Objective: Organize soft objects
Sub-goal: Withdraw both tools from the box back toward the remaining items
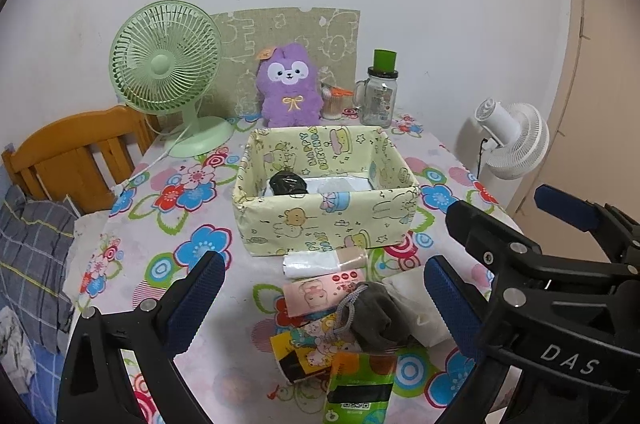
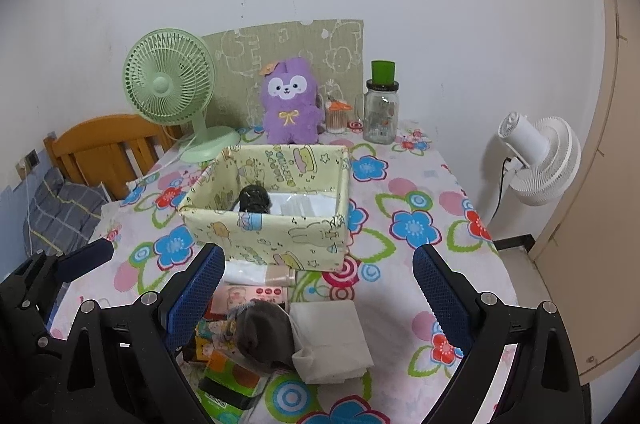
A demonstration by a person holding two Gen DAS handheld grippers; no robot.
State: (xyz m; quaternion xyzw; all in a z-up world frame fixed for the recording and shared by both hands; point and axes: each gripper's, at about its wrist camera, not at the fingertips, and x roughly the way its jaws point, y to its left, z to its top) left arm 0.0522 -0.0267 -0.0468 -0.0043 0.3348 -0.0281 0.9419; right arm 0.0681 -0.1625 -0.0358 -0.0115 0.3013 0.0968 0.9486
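Soft objects lie in a loose heap on the flowered tablecloth [image 2: 420, 184], near the fingers of both grippers. Nearest, between the spread fingers of the left gripper [image 1: 324, 300], is a green packet [image 1: 360, 384], its long axis running toward the camera. Just beyond it a dark grey sock [image 1: 380, 316] lies bunched, its knitted cuff turned toward the left finger, resting on a cartoon-print packet [image 1: 316, 336]. A pink tissue pack [image 1: 320, 292] lies crosswise farther on, and past it a roll of white plastic bags [image 1: 316, 262] lies crosswise too, touching the box front. A folded white cloth [image 2: 332, 336] sits flat between the fingers of the right gripper [image 2: 316, 288], touching the sock's right side.

Both grippers stand released, fingers wide apart and holding nothing.

Beyond the heap stands the yellow cartoon-print box [image 1: 328, 220], open-topped, its long side facing the left gripper; inside are a black bundle [image 1: 287, 183] and something white. Farther back a purple plush toy [image 1: 289, 86] sits upright facing the cameras, with a green fan [image 1: 168, 64] off toward the left and a glass jar [image 1: 378, 96] toward the right.
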